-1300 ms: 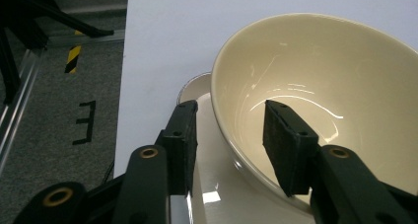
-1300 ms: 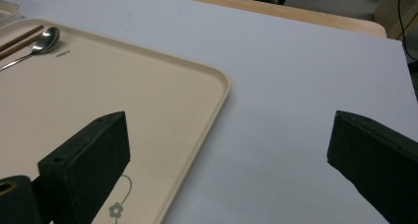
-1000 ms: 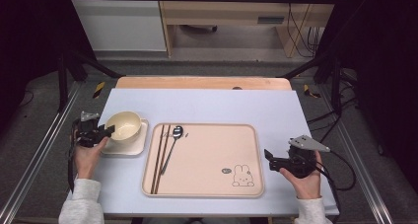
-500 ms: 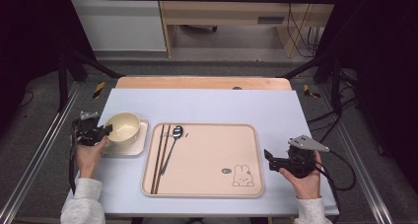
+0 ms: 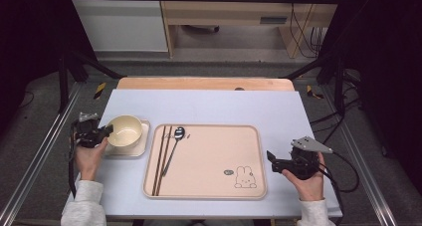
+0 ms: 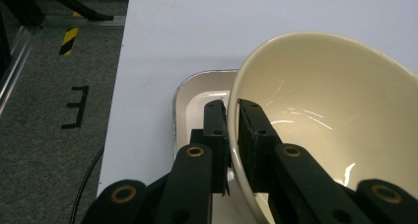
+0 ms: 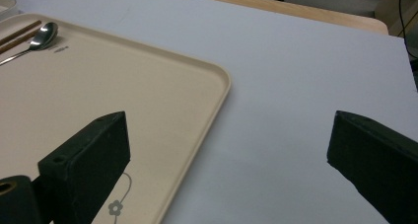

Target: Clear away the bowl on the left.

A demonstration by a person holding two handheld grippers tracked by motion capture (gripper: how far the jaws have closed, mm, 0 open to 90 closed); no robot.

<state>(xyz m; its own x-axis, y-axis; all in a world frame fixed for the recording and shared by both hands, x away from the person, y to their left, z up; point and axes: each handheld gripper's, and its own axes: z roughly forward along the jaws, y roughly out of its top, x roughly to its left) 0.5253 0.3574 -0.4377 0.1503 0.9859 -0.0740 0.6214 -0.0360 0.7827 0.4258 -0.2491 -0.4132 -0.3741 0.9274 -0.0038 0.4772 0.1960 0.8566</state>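
Now, the bowl (image 5: 124,130) sits on the small plate (image 5: 142,145) at the table's left side, just left of the tray (image 5: 209,161), and your left gripper (image 6: 232,130) has just been closing on its near rim, one jaw inside the wall and one outside. So the bowl lies straight ahead of those fingers, while your right gripper (image 5: 272,159), jaws spread wide and holding nothing, waits well apart beyond the tray's right edge.

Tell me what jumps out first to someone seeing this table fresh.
The big beige rectangular tray with a rabbit drawing sits mid-table, dark chopsticks and a metal spoon lying along its left side. Left of it, the left gripper has just been closing its jaws on the rim of a cream round bowl on a small white dish. The right gripper waits open beside the tray.
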